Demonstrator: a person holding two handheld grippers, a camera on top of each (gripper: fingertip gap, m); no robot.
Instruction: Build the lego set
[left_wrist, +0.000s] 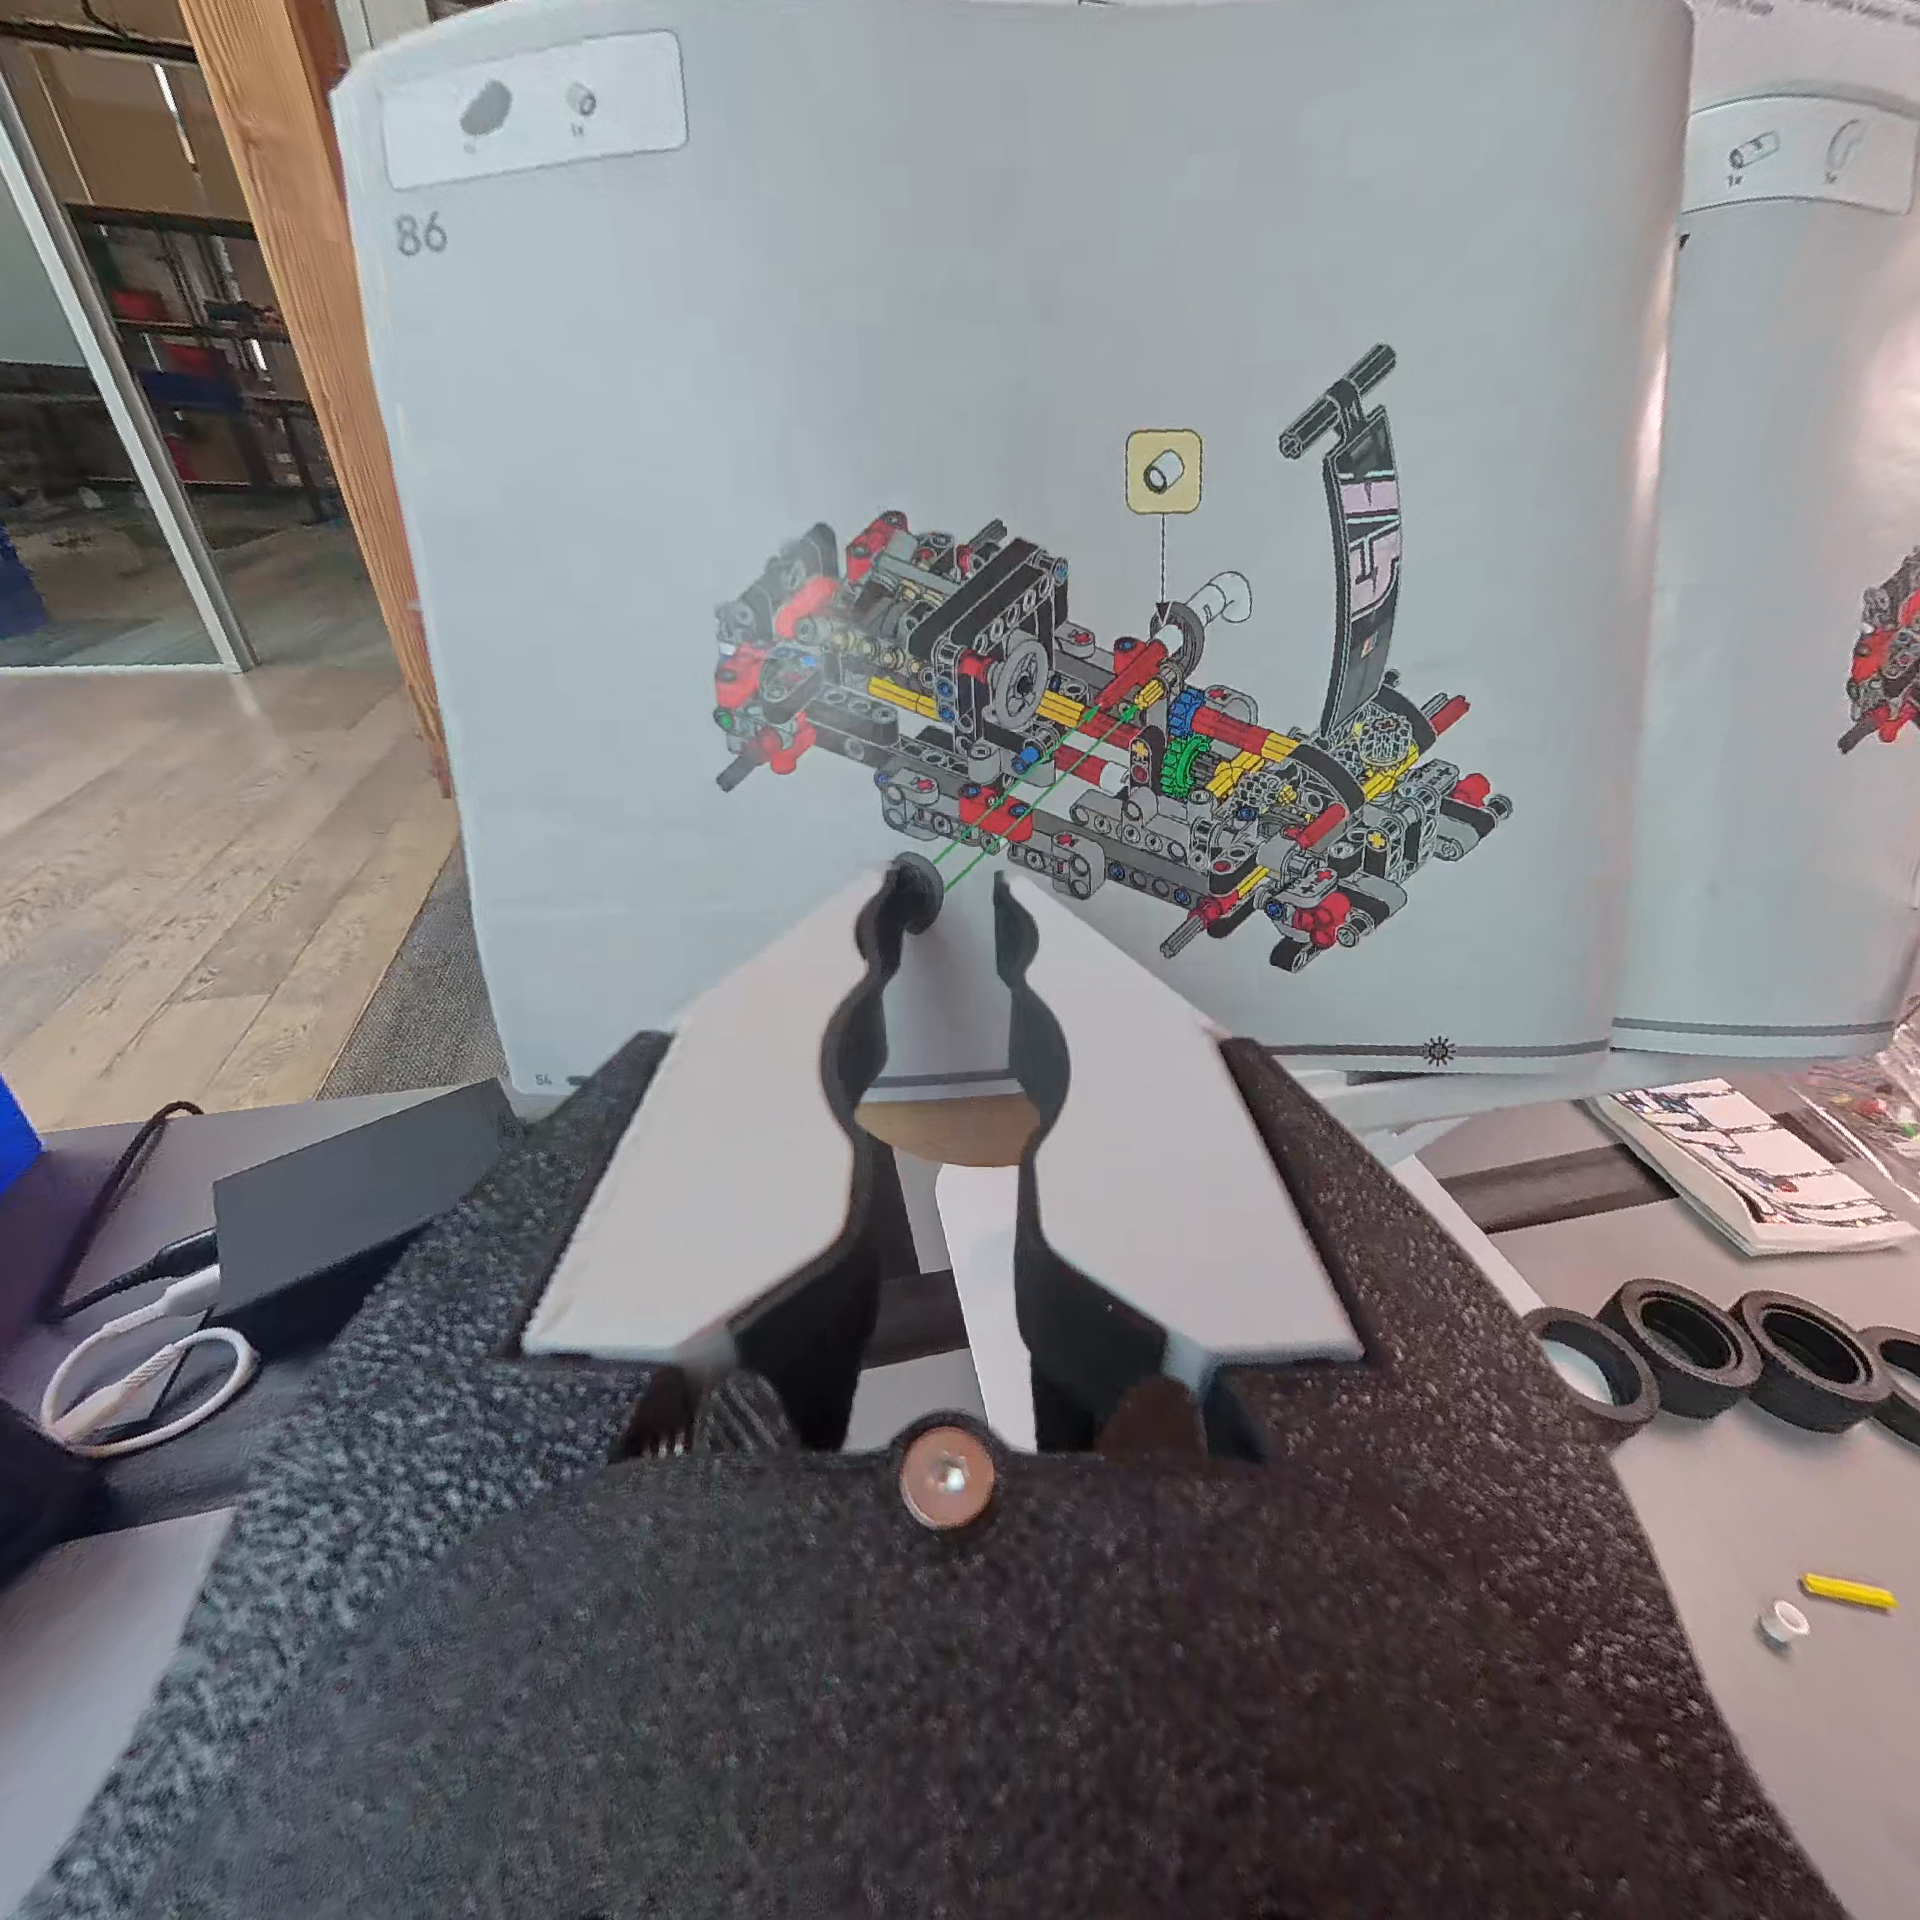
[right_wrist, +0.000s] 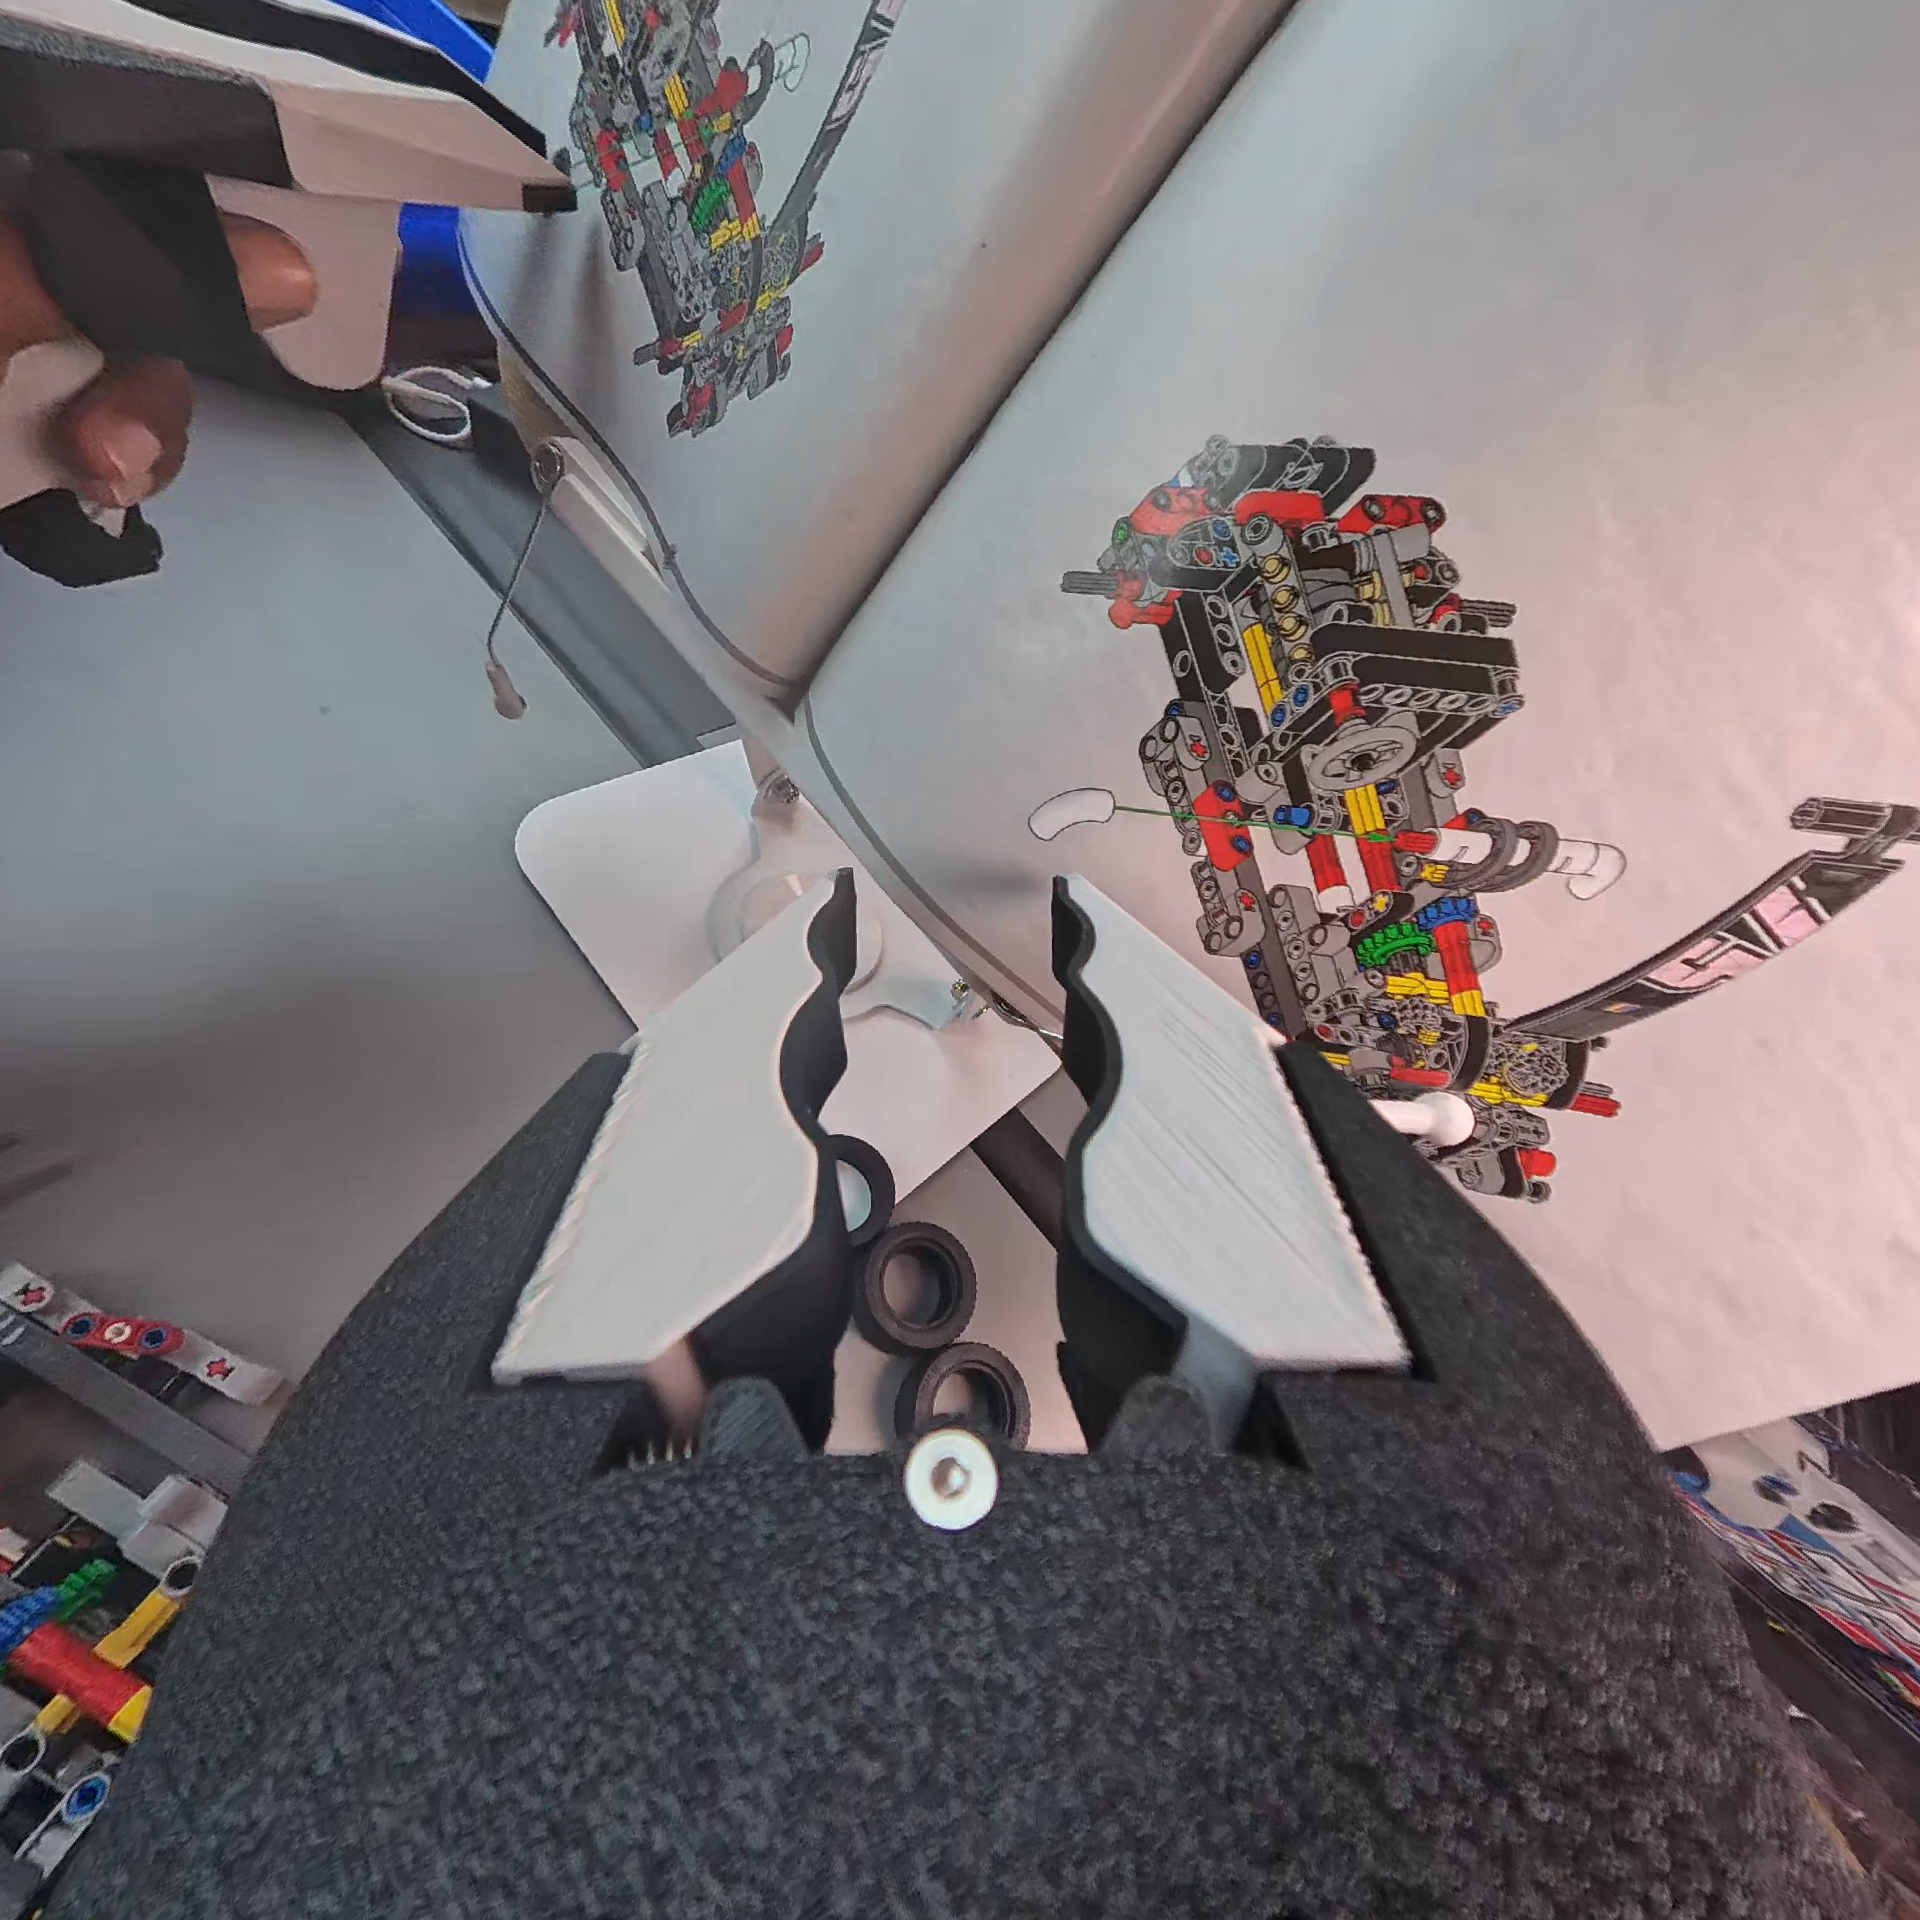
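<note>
The open instruction booklet (left_wrist: 1039, 416) stands upright on a white stand (right_wrist: 644, 831) at the back of the grey counter (left_wrist: 1714, 1507) and fills most of both views, its pages showing drawings of the part-built lego model. The left tongs (left_wrist: 940, 894) are raised before the left page, slightly parted, with a small dark round lego piece (left_wrist: 914, 883) at the tip of the left finger; whether it is pinched cannot be told. The right tongs (right_wrist: 951, 894) are spread wide with nothing between them, pointing at the foot of the right page. A person's hand (right_wrist: 125, 416) grips the left tool's handle. Toward the counter's right edge lies a row of black lego tyres (left_wrist: 1745, 1351), with a smaller booklet (left_wrist: 1745, 1164) behind them. Nearer lie a yellow piece (left_wrist: 1849, 1592) and a white ring (left_wrist: 1784, 1623). At the left edge sits a black box (left_wrist: 343, 1195) with a white cable (left_wrist: 145, 1382). Loose coloured lego parts (right_wrist: 73, 1662) lie at the near left; no container is visible around them.
</note>
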